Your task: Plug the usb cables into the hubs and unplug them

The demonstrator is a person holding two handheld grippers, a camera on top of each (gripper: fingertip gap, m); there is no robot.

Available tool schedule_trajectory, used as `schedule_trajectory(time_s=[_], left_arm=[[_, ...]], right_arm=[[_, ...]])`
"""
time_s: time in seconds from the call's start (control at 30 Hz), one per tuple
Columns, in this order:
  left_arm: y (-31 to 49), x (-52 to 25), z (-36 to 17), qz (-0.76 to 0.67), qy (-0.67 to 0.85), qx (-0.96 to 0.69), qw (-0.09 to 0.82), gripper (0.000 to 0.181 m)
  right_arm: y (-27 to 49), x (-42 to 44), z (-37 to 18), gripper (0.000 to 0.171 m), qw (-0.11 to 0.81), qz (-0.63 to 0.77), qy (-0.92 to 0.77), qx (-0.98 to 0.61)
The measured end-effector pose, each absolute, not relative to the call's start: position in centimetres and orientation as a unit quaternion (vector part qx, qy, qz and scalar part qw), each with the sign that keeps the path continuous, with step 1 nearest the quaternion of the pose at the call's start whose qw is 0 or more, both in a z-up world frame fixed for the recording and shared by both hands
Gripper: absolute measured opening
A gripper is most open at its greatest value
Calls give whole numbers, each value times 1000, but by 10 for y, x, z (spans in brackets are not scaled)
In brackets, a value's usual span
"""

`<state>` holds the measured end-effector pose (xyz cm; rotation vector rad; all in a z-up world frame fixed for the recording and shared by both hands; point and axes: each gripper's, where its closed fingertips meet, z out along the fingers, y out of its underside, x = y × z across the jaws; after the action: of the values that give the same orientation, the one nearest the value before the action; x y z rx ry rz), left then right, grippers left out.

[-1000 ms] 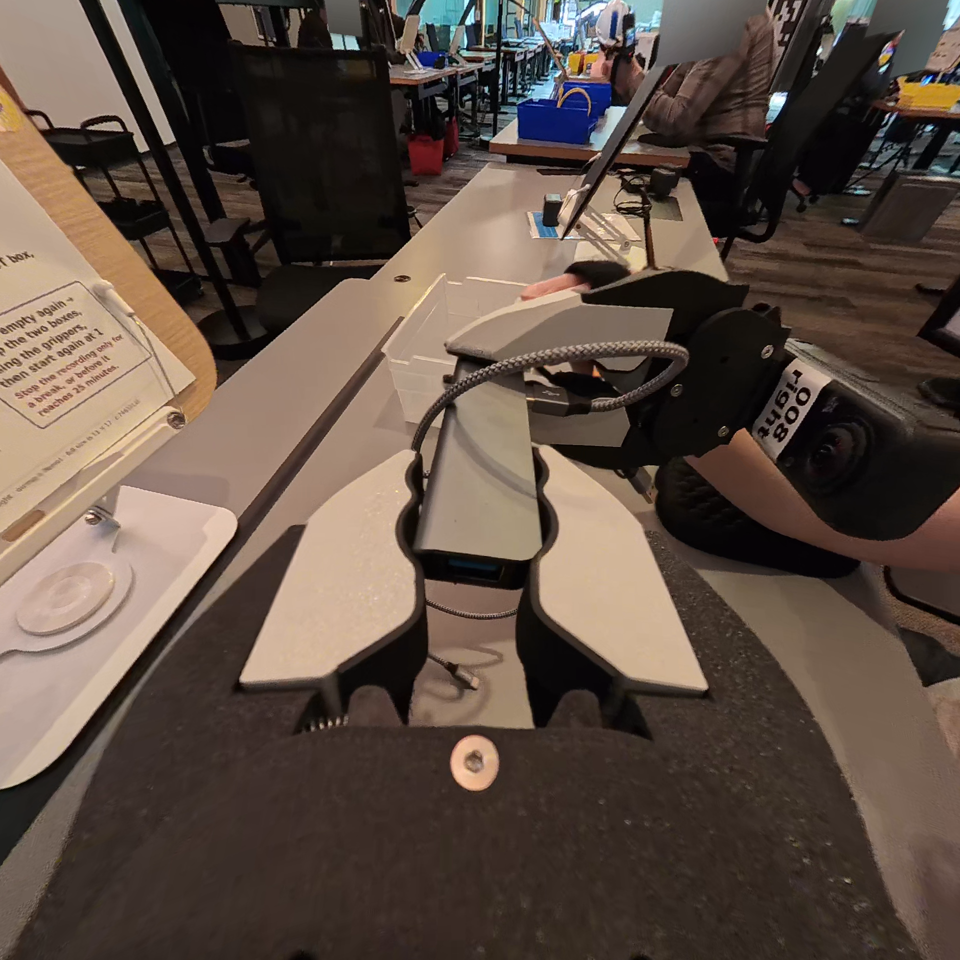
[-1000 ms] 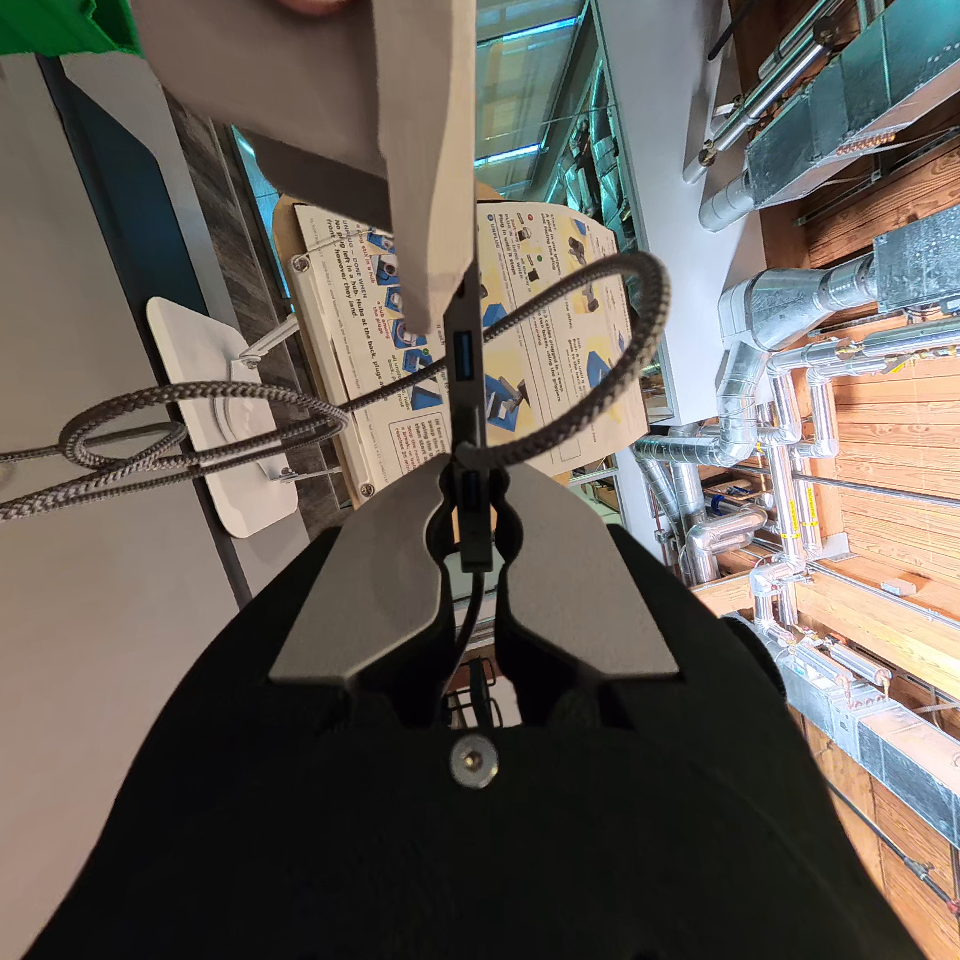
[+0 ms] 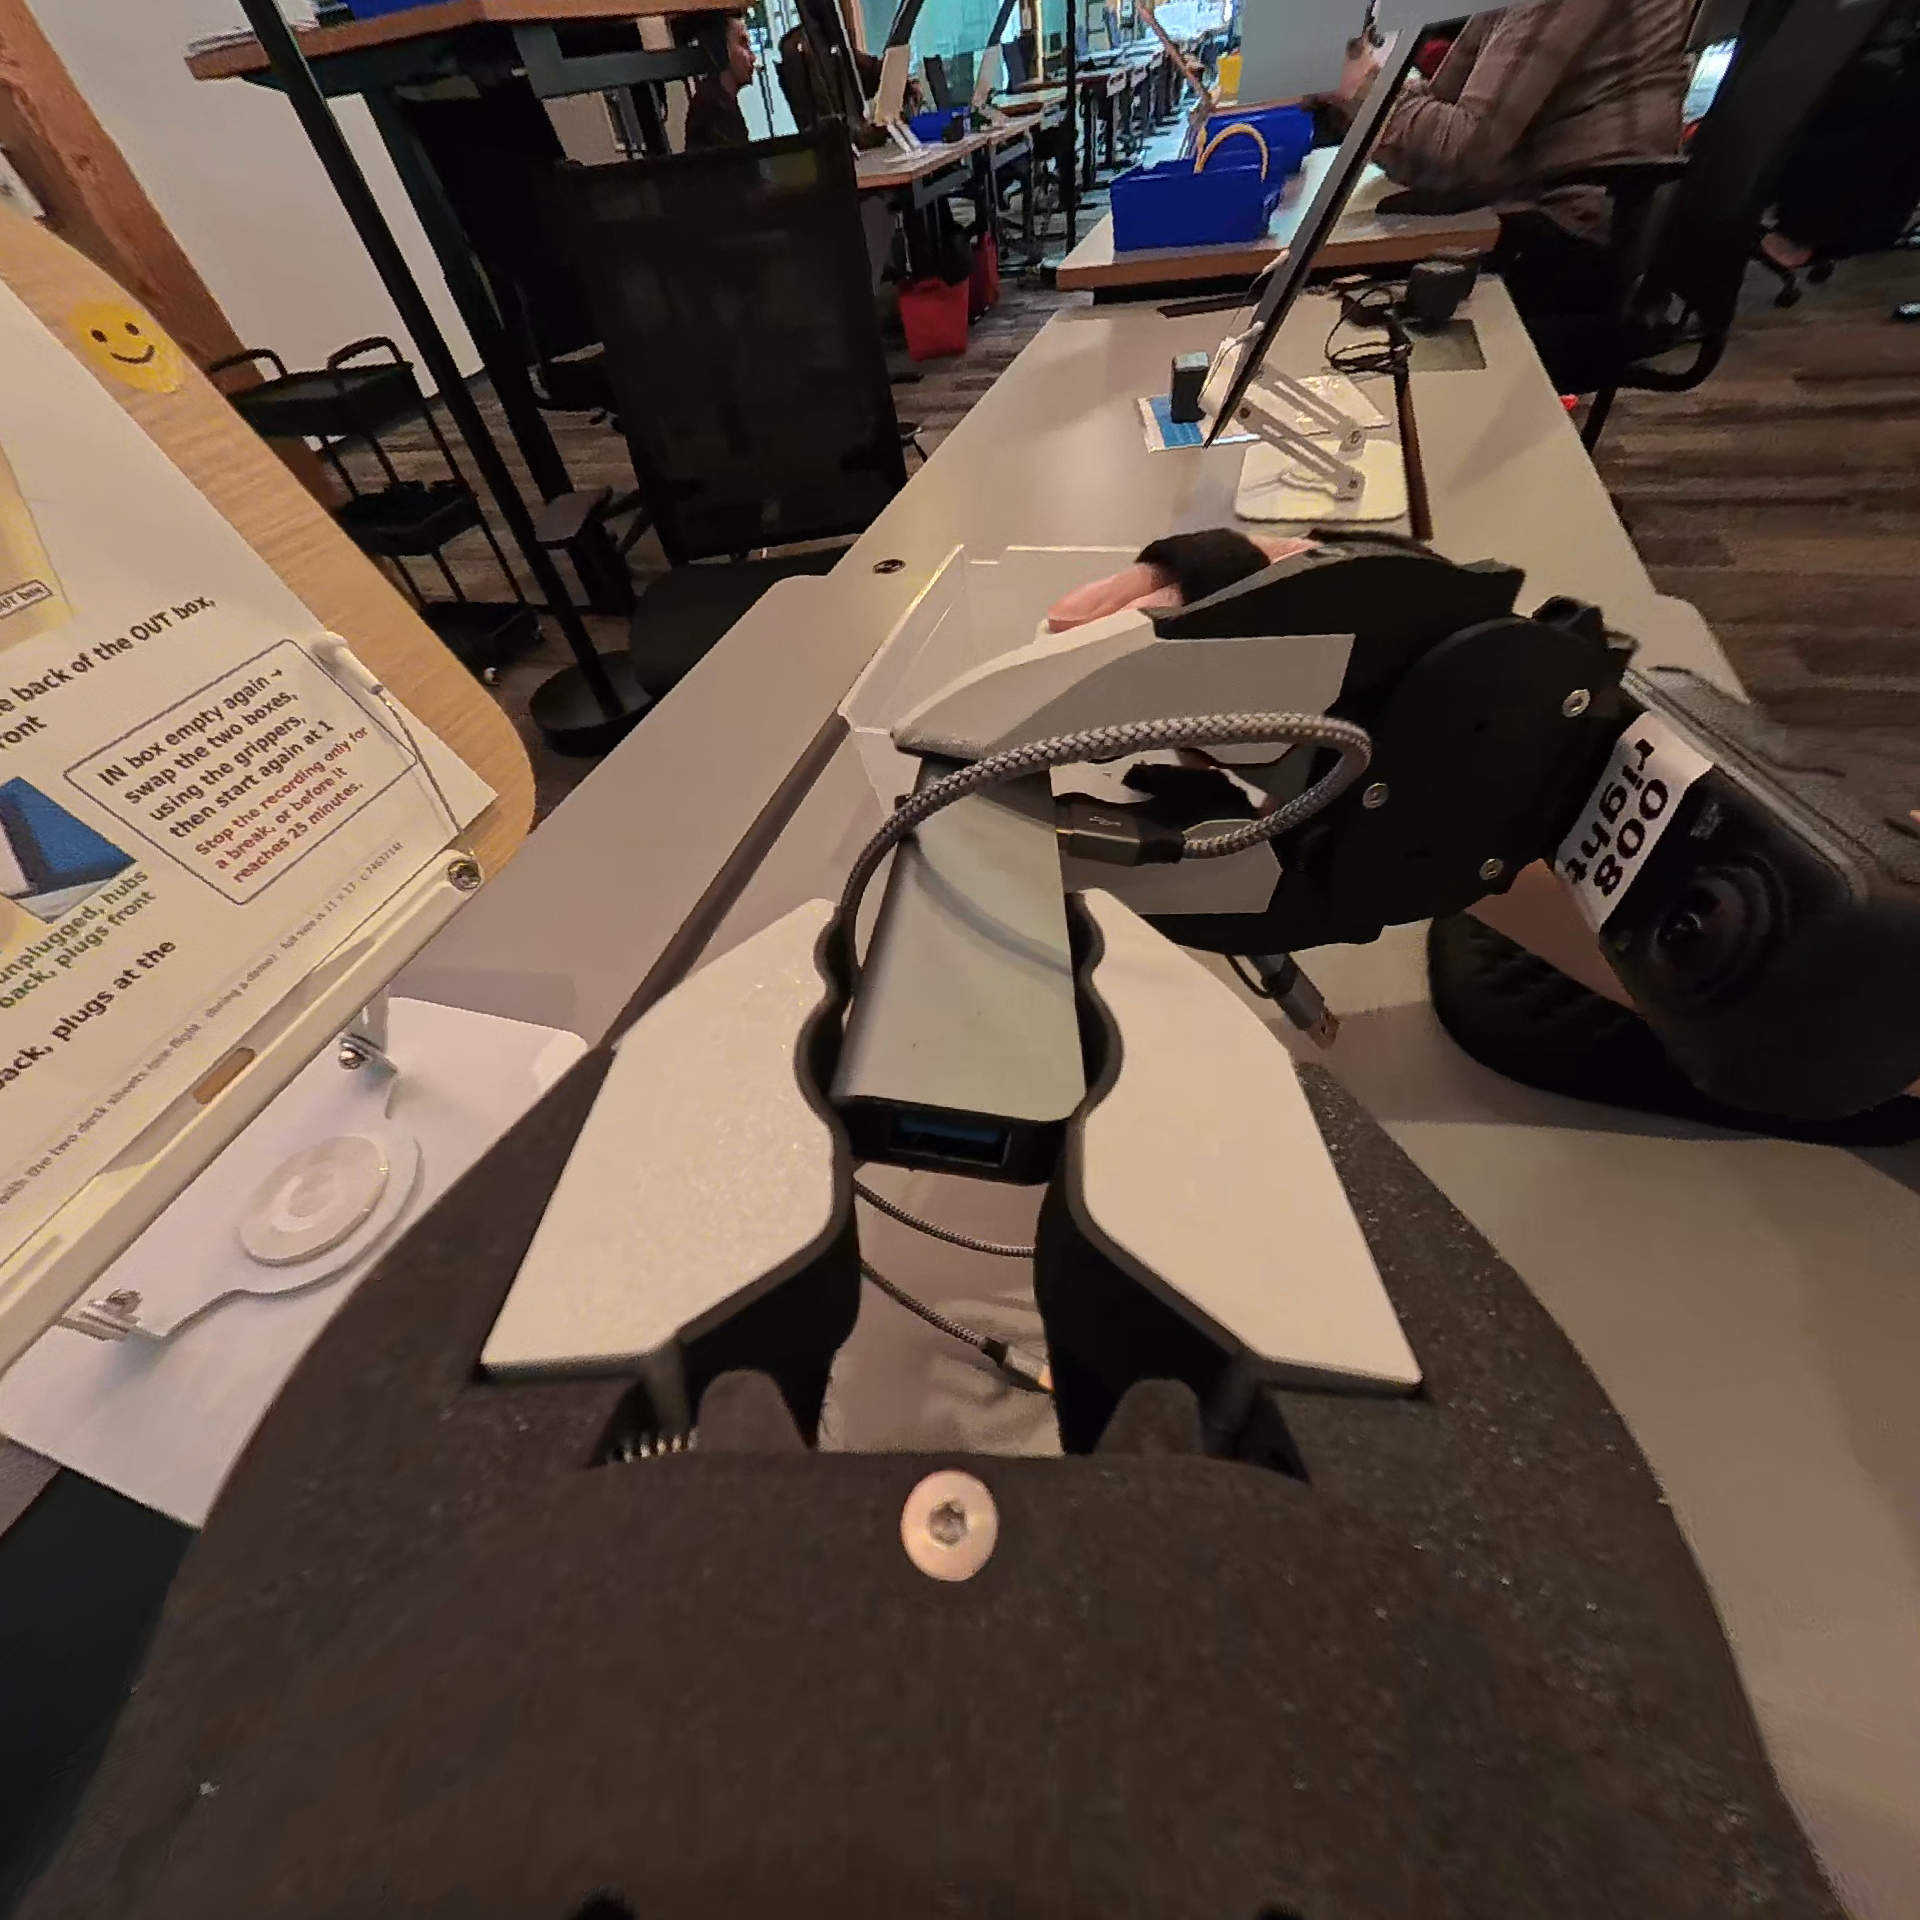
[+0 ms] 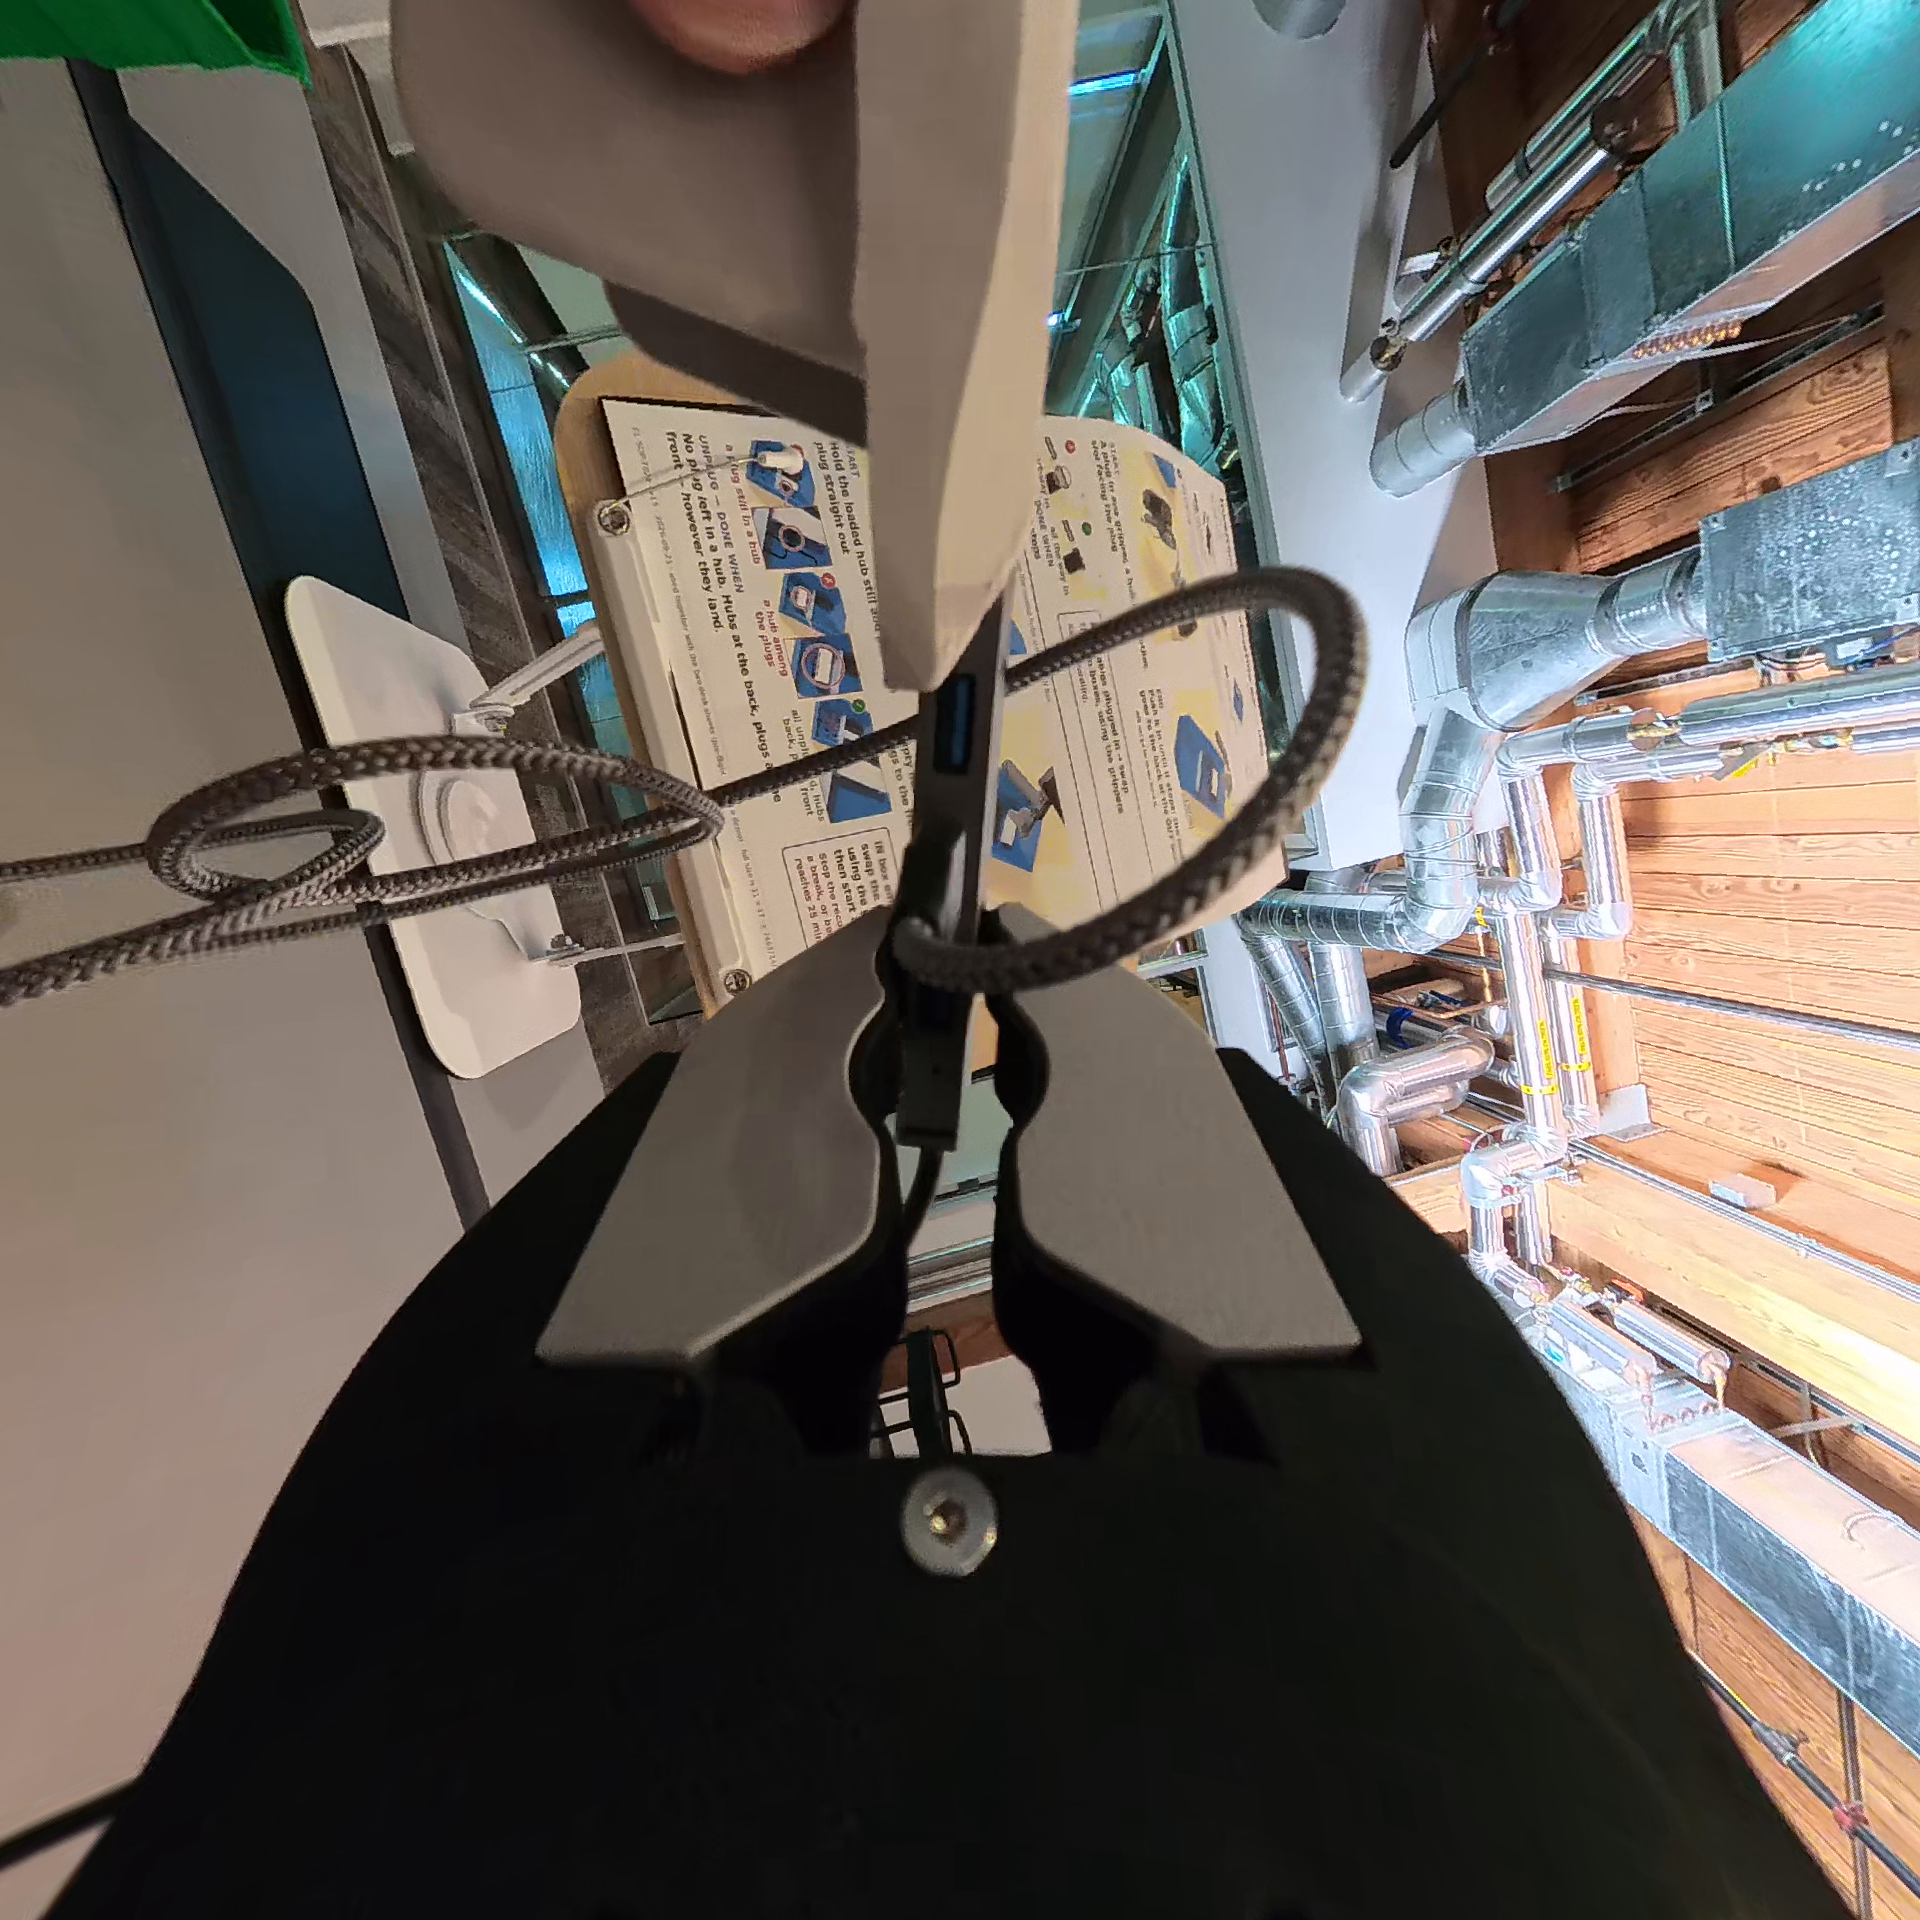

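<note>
Left gripper (image 3: pixel 951 1049): jaws closed on the grey hub (image 3: pixel 961 961), clamped by its near end and held above the table (image 3: pixel 1558 1299). Hub's long axis runs straight ahead, away from this gripper, toward the table's far edge; one open port faces back at the camera.

Right gripper (image 3: pixel 1117 800): comes in from the right, rolled onto its side, crossing the hub's axis square-on. Jaws nearly shut on the USB plug (image 3: pixel 1107 836) of the braided cable (image 3: pixel 1122 743), which arcs over to the hub's far end. Right wrist view: plug (image 4: pixel 928 1075) points at the hub's side edge, blue port (image 4: pixel 954 736) just ahead. Whether the plug is seated, cannot tell.

Judgement: the right gripper is the working one; the travel is sideways, along the plug's axis, hub braced by the left.
</note>
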<state>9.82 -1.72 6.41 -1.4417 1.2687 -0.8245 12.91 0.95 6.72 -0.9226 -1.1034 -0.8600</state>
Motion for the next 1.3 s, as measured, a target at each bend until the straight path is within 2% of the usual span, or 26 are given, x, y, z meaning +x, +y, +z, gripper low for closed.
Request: schedule_trajectory(time_s=[0.03,0.17,0.27,0.57,0.67,0.8,0.87,1.0,1.17,1.2,1.3], left_arm=[[-17,99,64,-331,528,-594,508,38],[-20,103,69,-298,532,-581,539,38],[-21,103,73,-288,535,-574,549,37],[-8,76,105,-295,476,-561,609,37],[0,63,112,-286,449,-564,631,37],[6,60,116,-276,425,-565,651,37],[5,65,116,-278,416,-563,658,36],[-1,80,108,-274,423,-562,656,37],[-5,89,104,-278,424,-557,658,36],[-6,89,104,-280,424,-556,658,36],[-5,90,103,-283,422,-557,657,36]], right_arm=[[10,130,67,13,670,-381,-488,-409],[10,134,74,15,690,-375,-465,-407],[7,136,83,27,715,-369,-437,-403],[1,136,97,27,739,-339,-413,-410],[-5,133,105,27,759,-257,-390,-454],[-19,103,109,28,772,5,-337,-539],[-20,94,110,30,765,93,-294,-565],[-10,110,110,32,775,109,-208,-586],[-3,117,102,24,752,146,-188,-615],[-4,115,101,15,748,162,-191,-615],[-4,114,100,15,740,178,-193,-619]])
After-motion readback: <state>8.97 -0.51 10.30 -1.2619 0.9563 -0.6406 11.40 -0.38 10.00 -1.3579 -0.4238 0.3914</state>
